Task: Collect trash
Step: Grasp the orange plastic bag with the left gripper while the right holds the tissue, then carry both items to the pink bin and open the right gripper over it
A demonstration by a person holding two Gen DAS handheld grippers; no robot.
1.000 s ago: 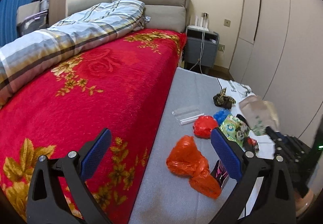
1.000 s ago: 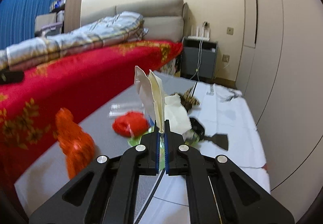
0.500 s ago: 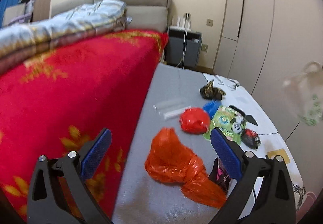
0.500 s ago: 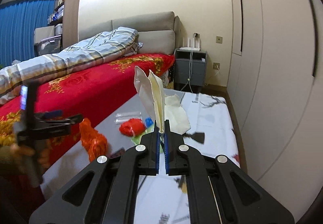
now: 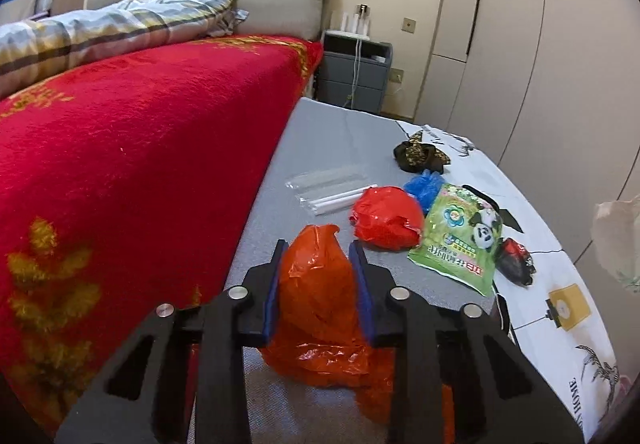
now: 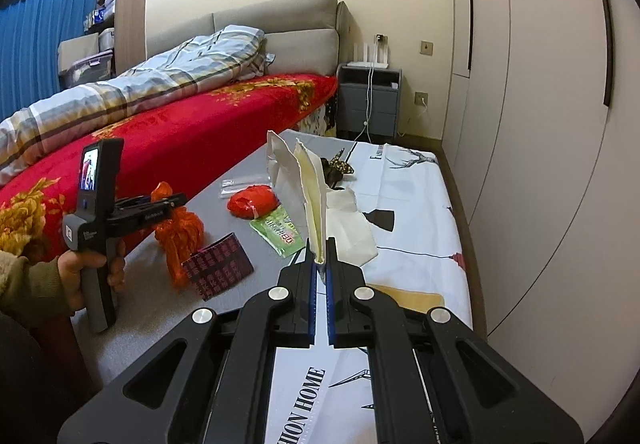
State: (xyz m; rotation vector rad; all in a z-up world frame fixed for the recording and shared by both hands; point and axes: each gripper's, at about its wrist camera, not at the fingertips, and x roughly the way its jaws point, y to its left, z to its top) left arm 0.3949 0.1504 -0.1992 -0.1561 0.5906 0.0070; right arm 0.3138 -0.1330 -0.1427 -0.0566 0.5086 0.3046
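left gripper (image 5: 318, 264) down low at the near end of the grey mat (image 5: 340, 136), jaws just closing in around the orange plastic bag (image 5: 320, 296); blue pads lie against both flanks of it, so i read this as a grip being taken, bag not yet lifted off the mat

right gripper (image 6: 319, 250) pressed together on the lip of a pale bag (image 6: 304, 180), which stands up from the jaws with its mouth only a narrow slit; probably the collecting bag, contents not visible

dark patterned wrapper (image 6: 218, 266) flat on the mat just beside the orange bag

further out, all loose on the mat: red crumpled bag (image 5: 386, 220), green panda packet (image 5: 460, 240) touching it, small dark red wad (image 5: 514, 260) on the white sheet's side, blue crumple (image 5: 424, 184) behind, clear sleeve with white sticks (image 5: 332, 192), dark mottled wrapper (image 5: 418, 154) farthest

judgement: early stage; first piece only now being seized, at least seven more to pick up, and the pale bag likely needs opening wider
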